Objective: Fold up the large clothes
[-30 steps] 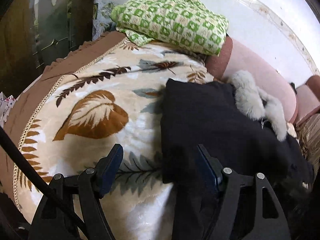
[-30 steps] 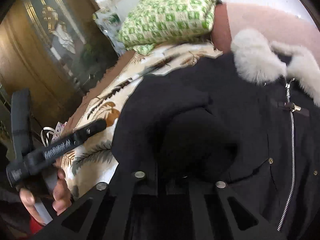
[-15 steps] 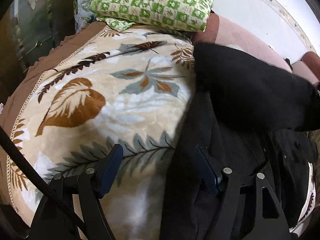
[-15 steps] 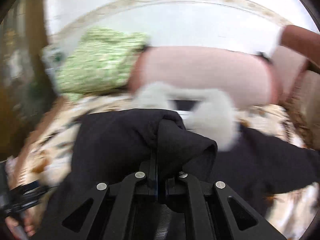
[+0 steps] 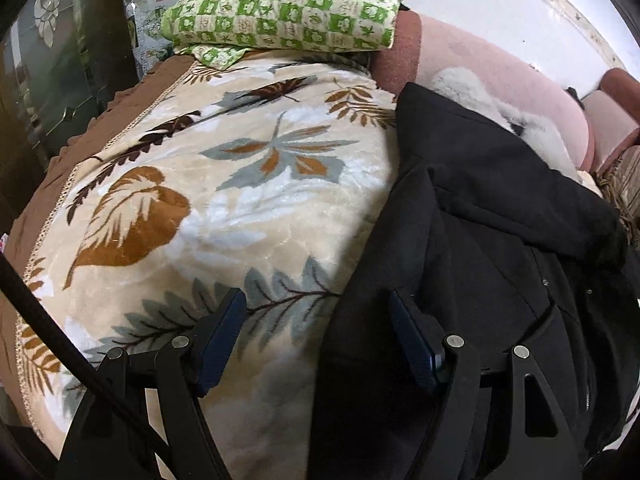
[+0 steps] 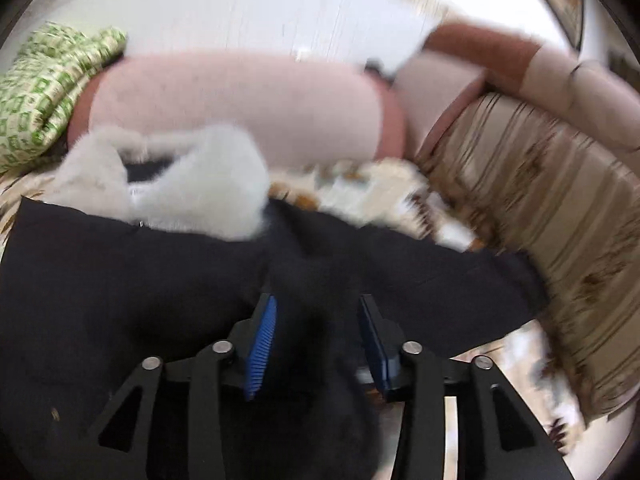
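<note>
Black coat [image 5: 500, 240] lies on the leaf-patterned blanket [image 5: 240, 184], its hem cut off. Left gripper [image 5: 320, 332] stands wide, empty; only the blurred right view shows right gripper [image 6: 316, 328] jaws opening around a sleeve fold.

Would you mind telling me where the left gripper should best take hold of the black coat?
Probably the black coat by its side edge near the left gripper, coming from the blanket side; that edge lies exposed and free, just between the open jaws.
</note>
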Action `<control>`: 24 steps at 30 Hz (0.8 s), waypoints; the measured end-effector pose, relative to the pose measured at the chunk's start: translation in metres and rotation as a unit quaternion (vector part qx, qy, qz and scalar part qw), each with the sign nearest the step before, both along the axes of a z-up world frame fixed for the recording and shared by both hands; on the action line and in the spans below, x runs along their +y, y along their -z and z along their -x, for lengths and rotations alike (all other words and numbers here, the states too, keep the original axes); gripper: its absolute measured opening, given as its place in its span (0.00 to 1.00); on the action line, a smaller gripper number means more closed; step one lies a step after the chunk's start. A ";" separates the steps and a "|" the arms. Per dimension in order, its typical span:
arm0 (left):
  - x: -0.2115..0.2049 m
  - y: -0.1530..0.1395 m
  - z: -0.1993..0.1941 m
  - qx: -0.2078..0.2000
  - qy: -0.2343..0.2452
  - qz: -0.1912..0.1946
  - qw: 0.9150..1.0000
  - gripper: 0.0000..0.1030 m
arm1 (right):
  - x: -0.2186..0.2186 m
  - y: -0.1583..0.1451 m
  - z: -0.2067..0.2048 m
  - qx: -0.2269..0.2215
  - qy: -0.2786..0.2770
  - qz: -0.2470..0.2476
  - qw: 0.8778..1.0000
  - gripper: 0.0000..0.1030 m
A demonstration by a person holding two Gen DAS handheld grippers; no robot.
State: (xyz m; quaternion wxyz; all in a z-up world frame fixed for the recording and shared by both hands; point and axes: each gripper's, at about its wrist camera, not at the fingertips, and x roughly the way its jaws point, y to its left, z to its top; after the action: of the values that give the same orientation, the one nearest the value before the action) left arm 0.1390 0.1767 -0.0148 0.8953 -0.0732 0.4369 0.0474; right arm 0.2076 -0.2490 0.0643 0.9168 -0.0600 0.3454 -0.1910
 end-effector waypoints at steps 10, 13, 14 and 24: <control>-0.009 0.010 0.003 0.016 -0.014 -0.006 1.000 0.71 | -0.014 -0.063 0.123 -0.123 0.018 0.069 0.990 0.70; -0.010 0.011 0.005 0.013 -0.020 -0.014 1.000 0.72 | -0.025 -0.063 0.133 -0.120 0.024 0.056 0.991 0.70; -0.010 0.011 0.005 0.012 -0.021 -0.015 1.000 0.72 | -0.028 -0.062 0.136 -0.120 0.028 0.055 0.991 0.70; -0.012 0.003 0.012 0.003 -0.019 -0.028 0.999 0.72 | -0.041 -0.046 0.157 -0.096 0.039 0.044 0.994 0.70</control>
State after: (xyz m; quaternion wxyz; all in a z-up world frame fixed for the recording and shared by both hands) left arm 0.1272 0.1647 -0.0175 0.8944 -0.0563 0.4369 0.0767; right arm 0.0501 -0.2898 0.1100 0.9340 -0.0681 0.2496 -0.2463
